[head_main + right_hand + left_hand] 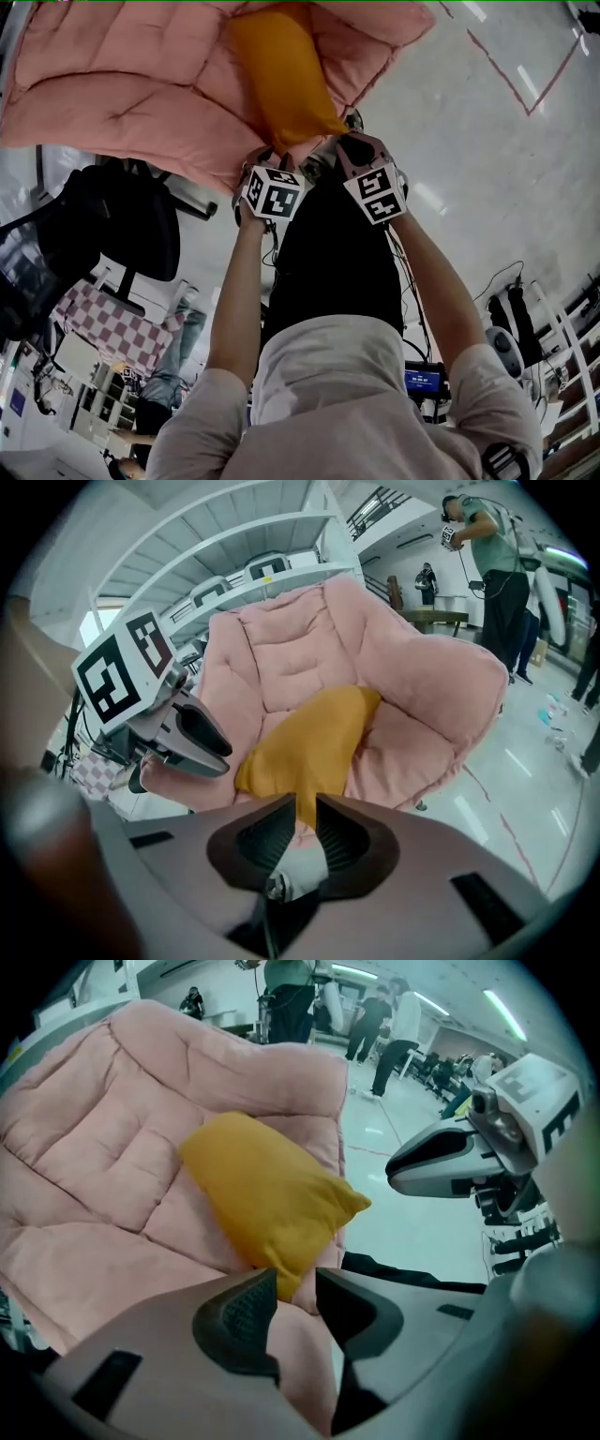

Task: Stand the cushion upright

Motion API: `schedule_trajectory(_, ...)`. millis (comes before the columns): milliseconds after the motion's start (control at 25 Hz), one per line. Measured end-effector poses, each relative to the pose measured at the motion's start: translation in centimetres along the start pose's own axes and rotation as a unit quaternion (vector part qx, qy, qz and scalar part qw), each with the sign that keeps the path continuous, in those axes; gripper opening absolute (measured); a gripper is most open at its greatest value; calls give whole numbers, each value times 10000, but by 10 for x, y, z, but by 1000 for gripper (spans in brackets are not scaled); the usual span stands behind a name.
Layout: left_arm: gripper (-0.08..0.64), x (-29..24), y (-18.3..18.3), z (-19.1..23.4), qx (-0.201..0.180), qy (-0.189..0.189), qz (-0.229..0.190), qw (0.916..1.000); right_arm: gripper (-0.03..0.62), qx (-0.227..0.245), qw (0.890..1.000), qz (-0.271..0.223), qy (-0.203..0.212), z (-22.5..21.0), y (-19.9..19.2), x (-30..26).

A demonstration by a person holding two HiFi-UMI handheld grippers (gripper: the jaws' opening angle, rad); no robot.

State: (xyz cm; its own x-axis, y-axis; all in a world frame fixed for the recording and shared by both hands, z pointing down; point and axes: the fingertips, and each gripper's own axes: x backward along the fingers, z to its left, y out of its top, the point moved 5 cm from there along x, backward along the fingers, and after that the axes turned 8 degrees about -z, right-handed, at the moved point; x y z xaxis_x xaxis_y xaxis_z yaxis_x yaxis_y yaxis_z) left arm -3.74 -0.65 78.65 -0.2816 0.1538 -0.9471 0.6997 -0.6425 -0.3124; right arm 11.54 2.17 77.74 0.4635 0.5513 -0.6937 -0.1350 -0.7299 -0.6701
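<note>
Left gripper wide, right gripper narrow; plump orange cushion on pink chair

Both forearms were stretched forward side by side, the left arm and the right arm nearly parallel. The left gripper was pointed steeply downward, its jaws held clearly apart. The right gripper was tilted less steeply, its jaws parted only narrowly. Both marker cubes were turned toward the head camera.
</note>
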Motion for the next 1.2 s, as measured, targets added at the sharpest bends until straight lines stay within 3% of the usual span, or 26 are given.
schedule_trajectory(200, 135, -20, -7, 6, -36, 126, 428, 9990, 102, 56, 9999, 88, 37, -9, -4, -17)
schedule_trajectory(480, 137, -38, -15, 12, 264, 321, 832, 9957, 169, 477, 9973, 441, 329, -7, -14, -40)
schedule_trajectory(640, 135, -49, -15, 17, 293, 438, 1055, 9930, 177, 430, 9963, 609, 436, -11, -21, -57)
schedule_trajectory(800, 68, -51, -15, 19, 228, 524, 1103, 9922, 105, 425, 9960, 615, 481, -11, -19, -56)
schedule_trajectory(1000, 29, -42, -10, 22, 183, 532, 831, 9949, 34, 633, 9959, 470, 450, -5, -1, -45)
schedule_trajectory(1200, 21, -21, 1, 23, 601, 256, 447, 9969, 18, 733, 9953, 464, 426, -6, 20, -31)
